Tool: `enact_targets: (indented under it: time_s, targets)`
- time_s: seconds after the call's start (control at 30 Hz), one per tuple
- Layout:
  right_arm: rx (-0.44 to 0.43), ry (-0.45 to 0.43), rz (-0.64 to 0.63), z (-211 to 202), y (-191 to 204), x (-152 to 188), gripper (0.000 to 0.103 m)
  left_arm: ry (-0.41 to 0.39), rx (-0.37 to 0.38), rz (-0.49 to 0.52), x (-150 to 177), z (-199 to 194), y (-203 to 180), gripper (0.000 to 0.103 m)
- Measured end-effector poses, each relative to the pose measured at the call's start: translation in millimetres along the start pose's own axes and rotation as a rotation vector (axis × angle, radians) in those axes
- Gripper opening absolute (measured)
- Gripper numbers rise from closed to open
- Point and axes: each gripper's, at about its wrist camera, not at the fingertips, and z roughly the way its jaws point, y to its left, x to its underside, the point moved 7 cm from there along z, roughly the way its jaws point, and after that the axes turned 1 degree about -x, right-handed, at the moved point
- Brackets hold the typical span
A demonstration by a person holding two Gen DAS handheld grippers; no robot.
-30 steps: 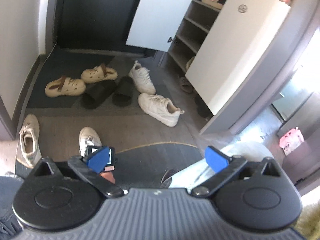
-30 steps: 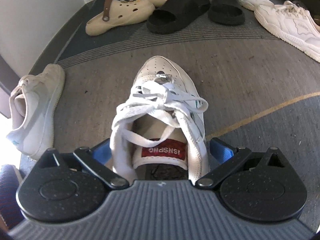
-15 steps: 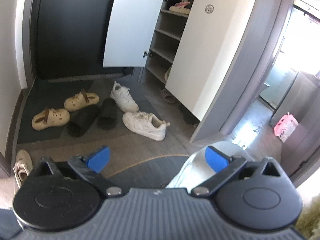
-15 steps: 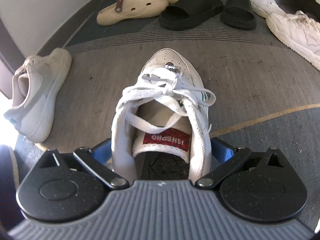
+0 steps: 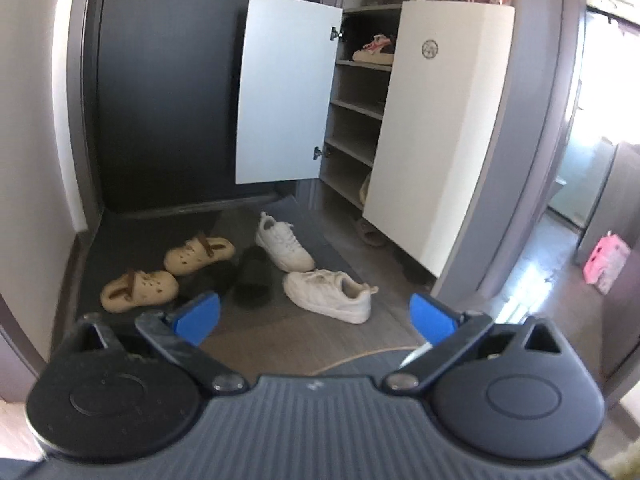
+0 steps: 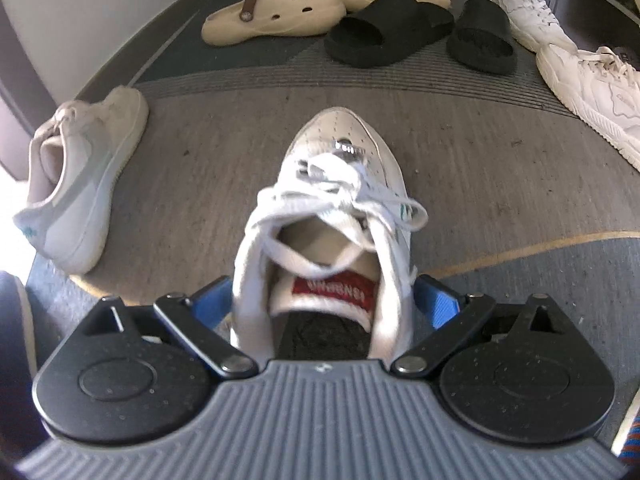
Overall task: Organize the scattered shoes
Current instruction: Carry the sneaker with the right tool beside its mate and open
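Observation:
A white lace-up sneaker with a red tongue label stands toe-away on the grey mat, its heel between the blue pads of my right gripper. The jaws are closing around the heel, and a thin gap shows on each side. Its mate lies tipped on its side to the left. My left gripper is open and empty, raised and facing the shoe cabinet. Beige clogs, black slides and two chunky white sneakers lie scattered on the floor beyond.
The cabinet's white door hangs open over bare shelves, with a pink sandal on an upper shelf. A dark entrance door fills the back and a wall closes the left. A pink bag sits in the hallway at the right.
The left gripper has risen and tilted up, so the near sneakers dropped out of its view and the whole cabinet came in. The right gripper's pads have drawn slightly closer to the sneaker's heel.

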Motion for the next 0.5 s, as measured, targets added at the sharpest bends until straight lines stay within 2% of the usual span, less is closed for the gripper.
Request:
enact_targets:
  time_s: [0.07,0.23,0.3,0.4,0.5]
  targets:
    - [0.029,0.029,0.022,9,-2,0,0.095,0.017,-0.007,0.002,0,2,6,0.103]
    - [0.028,0.051,0.048,14,-4,-3,0.092,0.096,0.065,-0.049,10,11,26,0.103]
    - [0.022,0.040,0.068,12,-5,-4,0.087,0.135,-0.017,-0.077,17,17,43,0.103]
    - [0.015,0.030,0.096,11,-7,-5,0.084,0.151,-0.086,-0.071,22,20,57,0.103]
    - [-0.003,0.013,0.131,6,-7,-11,0.083,0.194,-0.058,-0.112,29,19,71,0.103]
